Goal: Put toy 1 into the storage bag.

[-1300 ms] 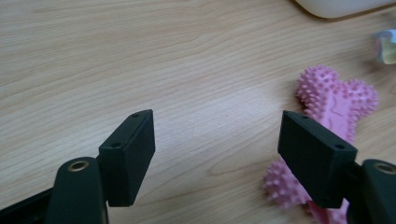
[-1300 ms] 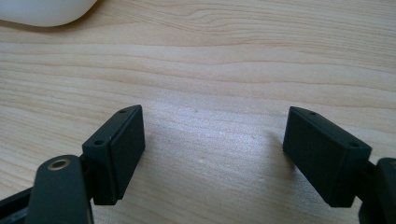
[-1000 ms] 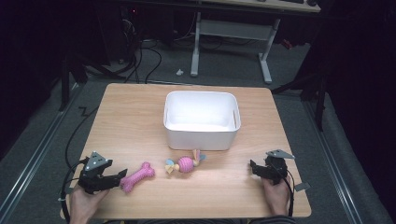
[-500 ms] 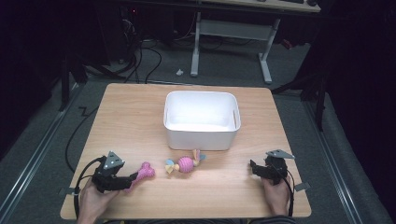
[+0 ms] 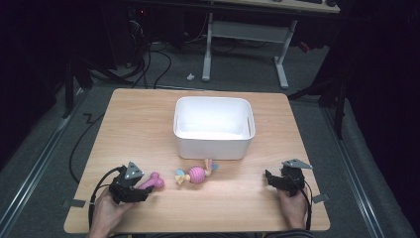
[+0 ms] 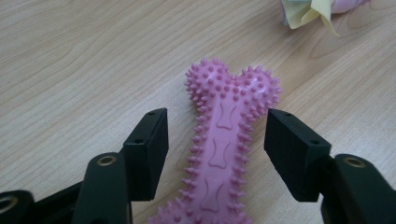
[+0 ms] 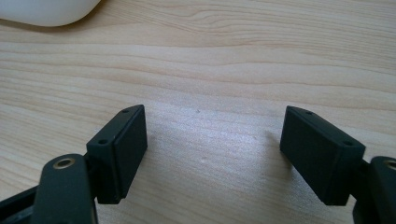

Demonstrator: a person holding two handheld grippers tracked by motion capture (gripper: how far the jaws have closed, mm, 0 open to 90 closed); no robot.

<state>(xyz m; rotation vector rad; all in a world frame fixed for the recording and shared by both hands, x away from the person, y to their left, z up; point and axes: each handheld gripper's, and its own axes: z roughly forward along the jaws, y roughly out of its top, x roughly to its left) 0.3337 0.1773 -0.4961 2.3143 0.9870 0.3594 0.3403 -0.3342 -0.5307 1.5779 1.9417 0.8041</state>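
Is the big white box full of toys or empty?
Empty. The white plastic rectangular bin shows only its bare white floor in the high view; the pink spiky rubber bone and the pink rope toy lie outside on the table.

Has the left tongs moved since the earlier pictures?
Yes. The left tongs have moved right along the table's near edge, closer to the white bin, and now straddle the pink bone toy.

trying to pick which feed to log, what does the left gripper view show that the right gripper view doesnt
The left gripper view has the spiky pink bone toy lying between the open jaws of the left hand-held gripper, untouched by either, plus the frayed end of the rope toy at the top edge. The right gripper view has a corner of the white bin and bare wood between the open jaws of the right hand-held gripper. Both share the wooden table.
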